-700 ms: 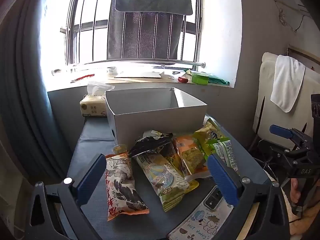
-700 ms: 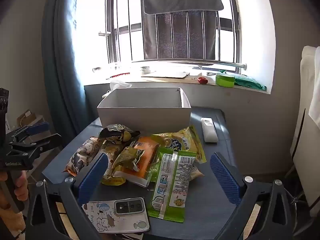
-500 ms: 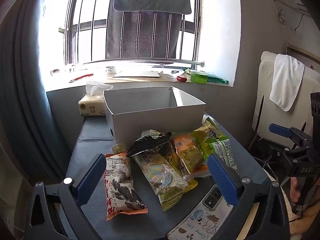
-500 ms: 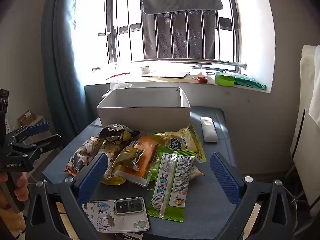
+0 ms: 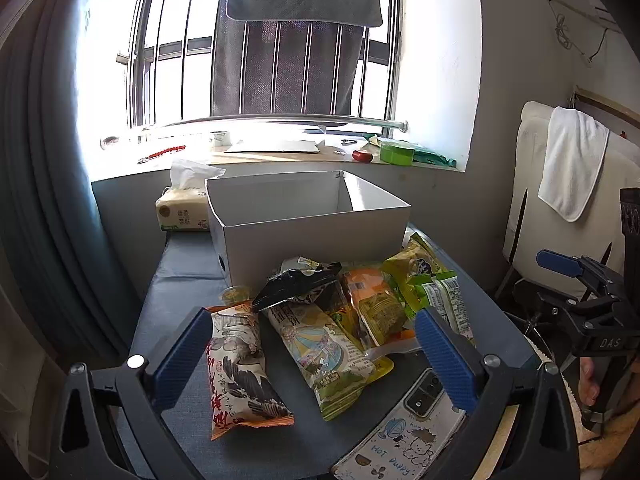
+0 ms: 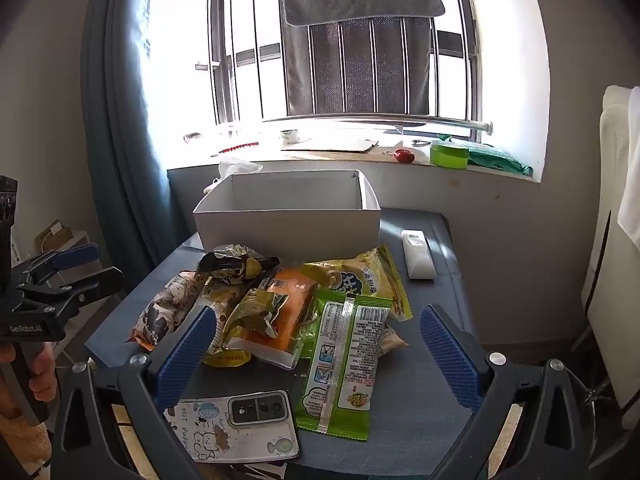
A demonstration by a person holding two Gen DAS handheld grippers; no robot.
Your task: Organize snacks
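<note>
snack packets (image 5: 328,332) heaped before open white box (image 5: 308,216).

Snack packets (image 6: 280,300) heaped before white box (image 6: 288,216), tool (image 6: 316,356) spread wide.

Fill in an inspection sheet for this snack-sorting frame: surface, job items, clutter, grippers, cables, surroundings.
Surface: dark blue table, crowded toward the near side.
Job's things: white box open, no snacks visible inside; snack pile loose in front of it; green packet nearest the right gripper; orange-edged packet nearest the left.
Clutter: phone at the near edge; white remote right of the box; tissue pack behind it.
Grippers: left gripper and right gripper both above the table, jaws wide, holding nothing.
Cables: nothing seen on the table.
Surroundings: barred window, cluttered sill, curtain.
</note>
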